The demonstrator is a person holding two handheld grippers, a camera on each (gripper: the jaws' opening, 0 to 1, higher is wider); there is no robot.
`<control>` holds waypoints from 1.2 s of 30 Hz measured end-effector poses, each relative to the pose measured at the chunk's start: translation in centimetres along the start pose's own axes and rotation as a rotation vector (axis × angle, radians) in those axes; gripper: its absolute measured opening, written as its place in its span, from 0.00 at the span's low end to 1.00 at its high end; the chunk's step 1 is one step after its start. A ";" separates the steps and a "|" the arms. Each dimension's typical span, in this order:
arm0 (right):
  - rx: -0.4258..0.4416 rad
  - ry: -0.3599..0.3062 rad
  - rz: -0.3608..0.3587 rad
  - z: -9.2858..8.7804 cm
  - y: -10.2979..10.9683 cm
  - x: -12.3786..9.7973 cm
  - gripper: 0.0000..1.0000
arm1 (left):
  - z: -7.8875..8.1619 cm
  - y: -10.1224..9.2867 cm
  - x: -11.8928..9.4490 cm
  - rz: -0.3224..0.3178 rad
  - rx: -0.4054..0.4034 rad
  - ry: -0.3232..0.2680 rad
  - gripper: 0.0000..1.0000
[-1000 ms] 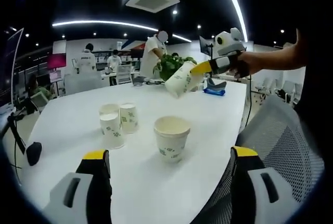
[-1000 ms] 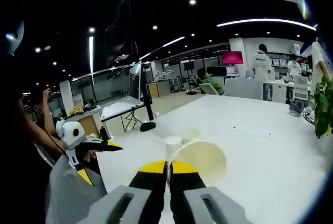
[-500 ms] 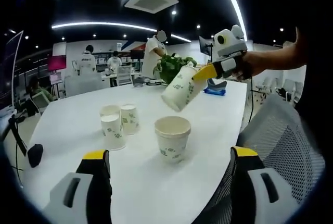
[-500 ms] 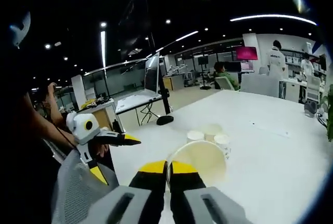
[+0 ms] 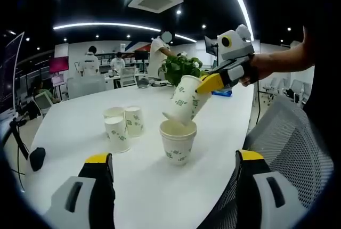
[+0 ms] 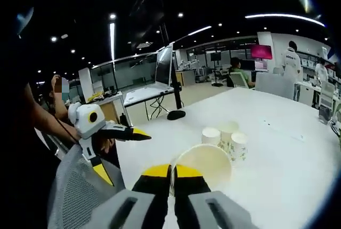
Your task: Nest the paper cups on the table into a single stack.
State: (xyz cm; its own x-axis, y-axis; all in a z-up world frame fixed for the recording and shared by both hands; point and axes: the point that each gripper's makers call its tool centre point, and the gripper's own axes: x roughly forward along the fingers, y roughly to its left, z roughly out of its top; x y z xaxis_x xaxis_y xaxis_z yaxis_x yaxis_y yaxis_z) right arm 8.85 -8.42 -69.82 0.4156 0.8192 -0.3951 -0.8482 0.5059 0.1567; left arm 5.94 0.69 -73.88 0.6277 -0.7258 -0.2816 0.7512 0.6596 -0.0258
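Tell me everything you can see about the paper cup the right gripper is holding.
The held paper cup is white with a green leafy print and looks like thin paper. The right gripper is shut on its rim, with yellow-tipped fingers pinching the wall. The cup is tilted, base pointing down toward the open mouth of the cup on the table, and seems to reach its rim. In the right gripper view its empty cream inside faces the camera.

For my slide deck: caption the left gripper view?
Right gripper lowers a tilted paper cup toward an upright paper cup on the white table.
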 end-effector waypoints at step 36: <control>-0.053 0.020 -0.006 0.1 -0.1 2.7 0.00 | -0.4 0.3 0.0 0.015 0.003 0.028 0.91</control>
State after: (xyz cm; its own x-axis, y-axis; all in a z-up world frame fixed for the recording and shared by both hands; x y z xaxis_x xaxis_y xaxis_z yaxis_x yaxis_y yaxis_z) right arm 10.05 -6.26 -70.82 0.4150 0.8103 -0.4138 -0.8620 0.4957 0.1063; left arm 6.05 0.96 -74.29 0.6333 -0.7097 -0.3086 0.7420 0.6701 -0.0185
